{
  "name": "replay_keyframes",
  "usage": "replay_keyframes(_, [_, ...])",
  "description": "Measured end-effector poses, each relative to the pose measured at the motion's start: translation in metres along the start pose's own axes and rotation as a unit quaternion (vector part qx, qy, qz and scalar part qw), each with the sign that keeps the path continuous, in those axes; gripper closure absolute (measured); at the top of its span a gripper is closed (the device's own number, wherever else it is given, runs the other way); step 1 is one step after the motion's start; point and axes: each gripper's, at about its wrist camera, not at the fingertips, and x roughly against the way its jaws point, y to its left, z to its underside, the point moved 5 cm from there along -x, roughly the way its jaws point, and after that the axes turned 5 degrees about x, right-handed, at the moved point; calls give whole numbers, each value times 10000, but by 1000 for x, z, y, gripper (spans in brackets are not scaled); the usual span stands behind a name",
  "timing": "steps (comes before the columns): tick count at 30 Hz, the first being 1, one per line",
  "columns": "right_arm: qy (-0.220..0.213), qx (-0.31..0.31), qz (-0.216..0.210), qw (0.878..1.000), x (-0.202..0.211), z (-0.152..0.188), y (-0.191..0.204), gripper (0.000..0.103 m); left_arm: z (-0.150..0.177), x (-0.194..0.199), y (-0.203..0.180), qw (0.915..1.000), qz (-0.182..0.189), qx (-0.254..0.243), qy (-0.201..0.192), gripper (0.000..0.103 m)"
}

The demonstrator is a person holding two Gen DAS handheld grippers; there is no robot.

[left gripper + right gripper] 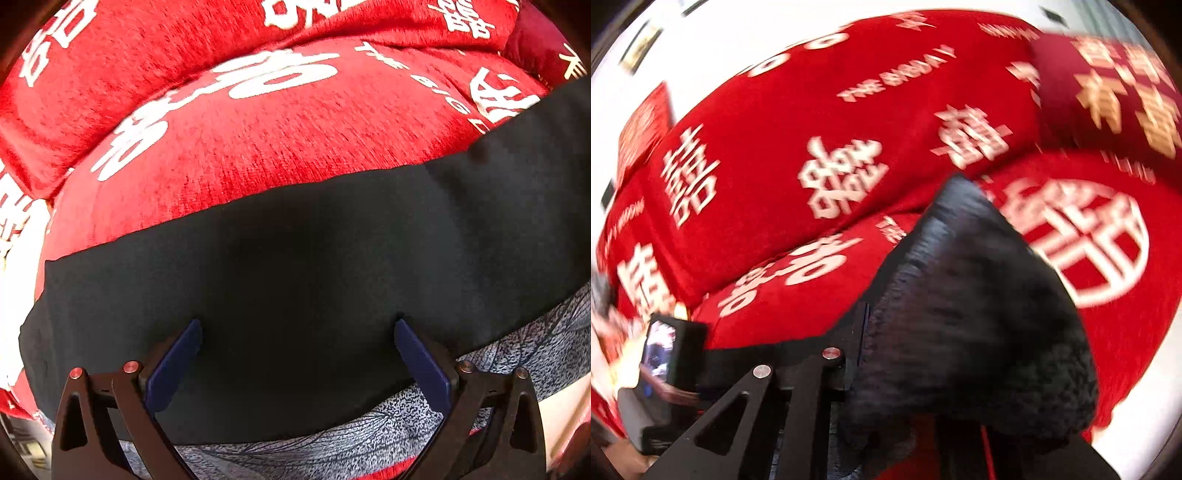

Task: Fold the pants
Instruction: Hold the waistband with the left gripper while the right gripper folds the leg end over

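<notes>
Both claws work black pants [295,280] on red sofa [258,155]: left claw [297,328] spread apart above them, right claw [871,354] clamping cloth bunched toward two o'clock; a weak pinch could drop it.

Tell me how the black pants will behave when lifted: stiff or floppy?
Likely floppy: in the right wrist view the pants drape in a bunched peak over the right gripper. Probably light and not slippery: they lie flat on the red sofa.
</notes>
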Motion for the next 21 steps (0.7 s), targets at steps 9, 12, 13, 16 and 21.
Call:
replay_keyframes(9, [-142, 1436, -41, 9895, 24, -13, 108, 88, -4, 49, 126, 9909, 827, 1021, -305, 0])
replay_keyframes(12, [-198, 2243, -27, 9743, 23, 4, 160, 88, 10, 44, 178, 9843, 922, 1480, -258, 0])
replay_keyframes(13, [-184, 2484, 0, 9685, 21, 10, 174, 88, 17, 40, 196, 9812, 957, 1663, -212, 0])
replay_keyframes(16, [0, 3316, 118, 9434, 5, 45, 215, 88, 37, 32, 235, 9735, 939, 2081, -150, 0])
replay_keyframes(21, [458, 4219, 349, 9048, -30, 98, 260, 88, 58, 25, 266, 9651, 1034, 2405, -116, 0])
